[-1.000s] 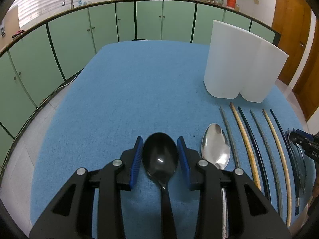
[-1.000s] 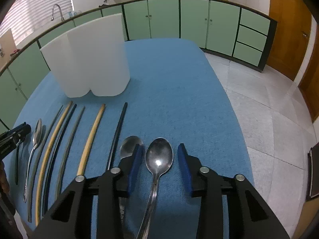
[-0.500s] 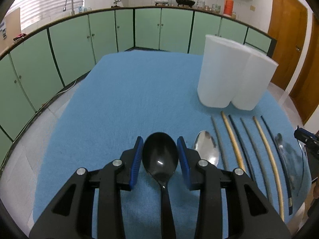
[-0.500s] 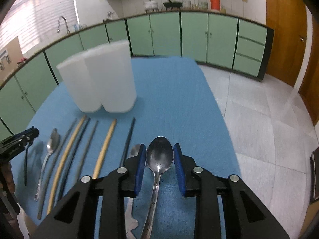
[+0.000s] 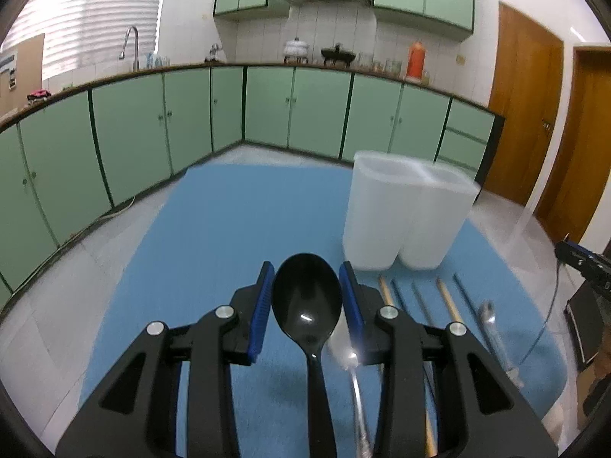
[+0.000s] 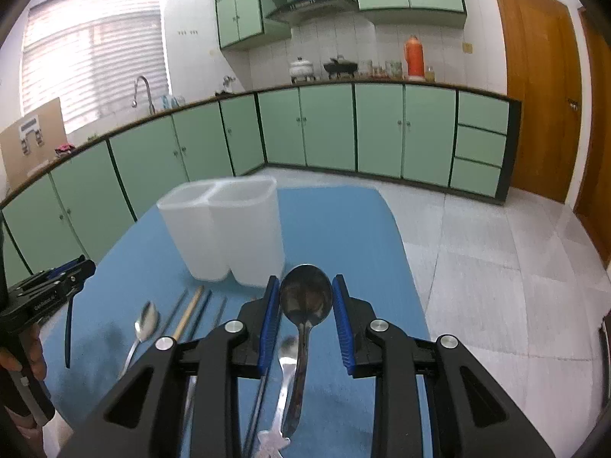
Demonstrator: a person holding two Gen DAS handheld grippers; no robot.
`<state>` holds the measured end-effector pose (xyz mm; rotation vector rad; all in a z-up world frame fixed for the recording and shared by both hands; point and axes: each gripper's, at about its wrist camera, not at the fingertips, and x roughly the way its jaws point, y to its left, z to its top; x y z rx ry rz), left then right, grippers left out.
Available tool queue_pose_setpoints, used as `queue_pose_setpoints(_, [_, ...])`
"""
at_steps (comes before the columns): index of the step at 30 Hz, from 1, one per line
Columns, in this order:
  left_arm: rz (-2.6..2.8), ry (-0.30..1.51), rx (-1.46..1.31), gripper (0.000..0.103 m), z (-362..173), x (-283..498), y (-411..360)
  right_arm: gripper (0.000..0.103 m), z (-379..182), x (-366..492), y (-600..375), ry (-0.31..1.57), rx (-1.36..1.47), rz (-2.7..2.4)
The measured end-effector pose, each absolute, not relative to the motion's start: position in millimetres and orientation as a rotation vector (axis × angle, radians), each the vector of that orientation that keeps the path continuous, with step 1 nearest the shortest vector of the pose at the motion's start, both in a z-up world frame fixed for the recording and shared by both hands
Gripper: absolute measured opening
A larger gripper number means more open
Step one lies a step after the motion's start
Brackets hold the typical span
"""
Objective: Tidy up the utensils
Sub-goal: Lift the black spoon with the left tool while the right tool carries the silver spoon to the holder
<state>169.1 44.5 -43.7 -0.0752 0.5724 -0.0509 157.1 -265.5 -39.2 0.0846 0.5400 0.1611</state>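
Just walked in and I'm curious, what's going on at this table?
A person holds a gripper in each hand. The left gripper grips a black spoon, and the right gripper grips a metal spoon, both lifted above the blue mat. The white holder stands ahead; chopsticks and other spoons lie on the mat.

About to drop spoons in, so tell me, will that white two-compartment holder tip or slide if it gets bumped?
The white holder looks tall, thin-walled and empty, so probably light and apt to tip from a bump near its rim. Standing on the blue cloth, it likely slides less.
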Motion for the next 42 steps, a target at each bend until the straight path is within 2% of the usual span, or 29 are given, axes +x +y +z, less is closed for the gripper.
queue_pose_setpoints(13, [-0.085,0.401,-0.118,0.034,-2,187,39,0.028,13,173,-249,0.403,0.073,0.217])
queue_pose_setpoints(25, [-0.213,0.139,-0.113,0.034,51,270,-3,0.028,69,234,-223,0.264,0.090,0.270])
queue_pose_setpoints(31, [-0.265,0.083,-0.148,0.034,49,313,-13,0.028,71,269,-220,0.236,0.098,0.249])
queue_pose_setpoints(42, [-0.315,0.132,-0.185,0.034,-1,362,-14,0.028,29,321,-214,0.300,0.109,0.199])
